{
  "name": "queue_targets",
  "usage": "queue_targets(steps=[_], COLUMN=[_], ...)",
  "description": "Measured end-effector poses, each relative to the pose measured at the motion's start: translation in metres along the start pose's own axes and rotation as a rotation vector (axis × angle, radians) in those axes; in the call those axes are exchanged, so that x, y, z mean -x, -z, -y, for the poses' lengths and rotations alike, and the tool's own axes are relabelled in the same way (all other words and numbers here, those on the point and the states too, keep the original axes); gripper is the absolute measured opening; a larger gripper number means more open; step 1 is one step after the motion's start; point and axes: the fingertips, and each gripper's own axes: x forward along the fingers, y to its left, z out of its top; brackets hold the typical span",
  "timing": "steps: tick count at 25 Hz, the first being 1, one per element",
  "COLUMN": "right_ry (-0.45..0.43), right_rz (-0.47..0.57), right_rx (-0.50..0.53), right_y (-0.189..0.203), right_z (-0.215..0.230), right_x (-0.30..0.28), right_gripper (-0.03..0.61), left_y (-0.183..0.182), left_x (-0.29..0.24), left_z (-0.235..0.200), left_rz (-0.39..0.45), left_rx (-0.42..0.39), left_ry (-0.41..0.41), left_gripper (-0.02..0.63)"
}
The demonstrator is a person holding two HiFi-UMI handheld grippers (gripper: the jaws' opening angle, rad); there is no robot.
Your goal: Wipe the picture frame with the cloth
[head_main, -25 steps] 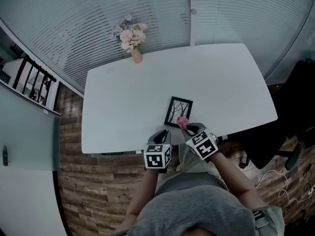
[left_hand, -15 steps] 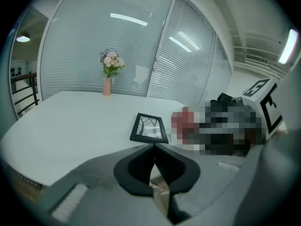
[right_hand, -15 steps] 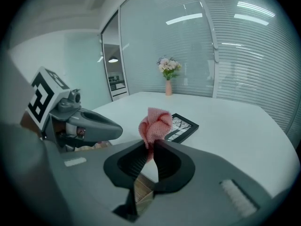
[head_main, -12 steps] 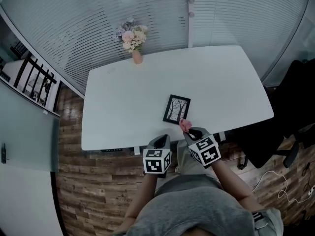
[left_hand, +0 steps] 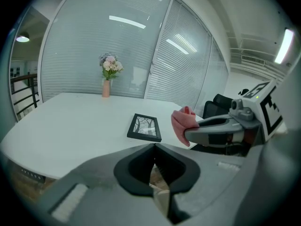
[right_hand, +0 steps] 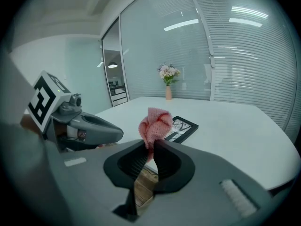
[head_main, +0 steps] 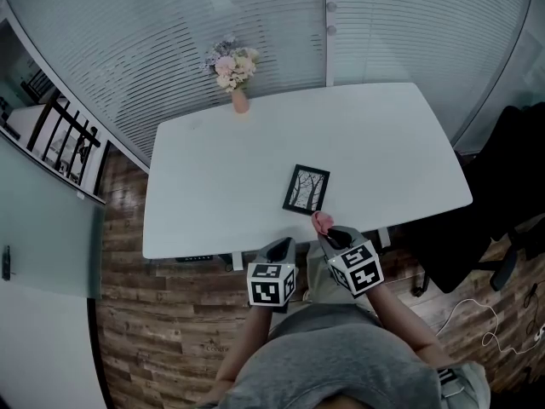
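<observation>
A black picture frame (head_main: 307, 189) with a tree print lies flat near the front edge of the white table (head_main: 213, 169); it also shows in the left gripper view (left_hand: 145, 127) and the right gripper view (right_hand: 181, 128). My right gripper (head_main: 325, 230) is shut on a bunched pink cloth (head_main: 321, 221), held off the table's front edge, below the frame. The pink cloth (right_hand: 154, 124) sticks up from its jaws. My left gripper (head_main: 283, 247) is shut and empty, left of the right one, also off the table's edge.
A pink vase of flowers (head_main: 233, 73) stands at the table's far edge. A glass wall with blinds lies behind. A dark office chair (head_main: 511, 186) is to the right, and wood floor (head_main: 162, 313) lies under the table's front edge.
Both grippers have drawn back from the table toward the person, off its front edge. The pink cloth has left the frame's corner with the right gripper. The left jaws have closed.
</observation>
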Motion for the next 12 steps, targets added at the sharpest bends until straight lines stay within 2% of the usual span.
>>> queue_targets(steps=[12], right_ry=[-0.007], right_rz=[0.066], right_rx=[0.007], right_y=[-0.016], right_z=[-0.004], right_x=[0.009], right_gripper=[0.032], left_y=[-0.004], left_x=[0.006], left_z=[0.002], left_rz=[0.01], left_rx=[0.002], left_ry=[0.006], left_gripper=[0.002])
